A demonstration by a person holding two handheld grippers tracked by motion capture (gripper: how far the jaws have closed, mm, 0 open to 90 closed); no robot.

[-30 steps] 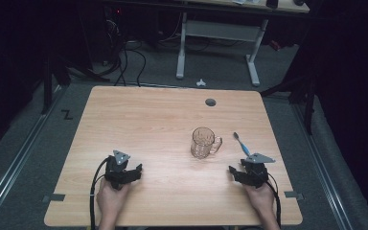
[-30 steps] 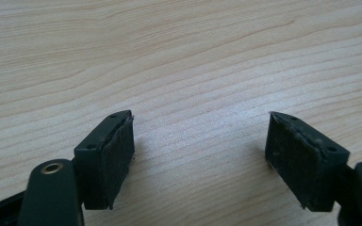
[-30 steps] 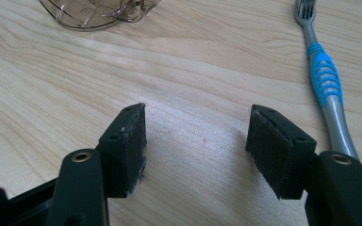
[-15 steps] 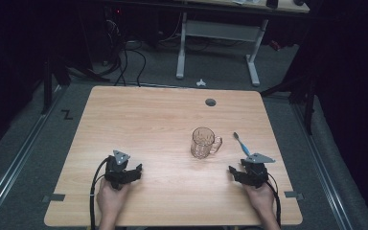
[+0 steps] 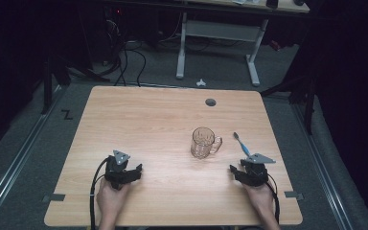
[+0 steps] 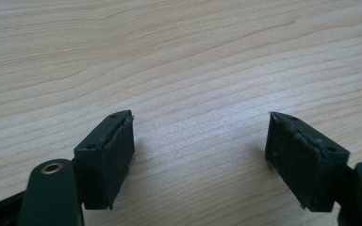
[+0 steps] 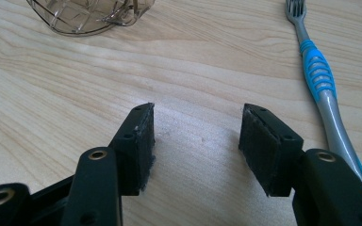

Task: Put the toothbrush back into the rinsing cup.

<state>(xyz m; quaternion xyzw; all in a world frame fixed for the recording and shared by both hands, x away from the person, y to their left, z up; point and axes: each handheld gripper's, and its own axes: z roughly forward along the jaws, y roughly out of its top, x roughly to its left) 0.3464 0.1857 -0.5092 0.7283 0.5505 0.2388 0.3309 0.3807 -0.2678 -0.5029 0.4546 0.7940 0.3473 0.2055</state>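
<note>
Both claws rest low on the desk (image 5: pixel 172 120) and the work is not yet begun. The right claw (image 7: pixel 195 141), empty, has just been closing a little but stays spread; the left claw (image 6: pixel 200 155) is spread too. The toothbrush (image 7: pixel 318 80) lies just beside the right claw, with the glass mug (image 5: pixel 203 143) near it. Next the right claw probably must reach to the toothbrush handle. No writing can be read.

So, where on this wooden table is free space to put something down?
The light wooden table is bare across its left half and far edge, up to the dark round hole. It is crowded at the right: the clear glass mug, the blue and grey toothbrush and the right gripper sit close together.
</note>
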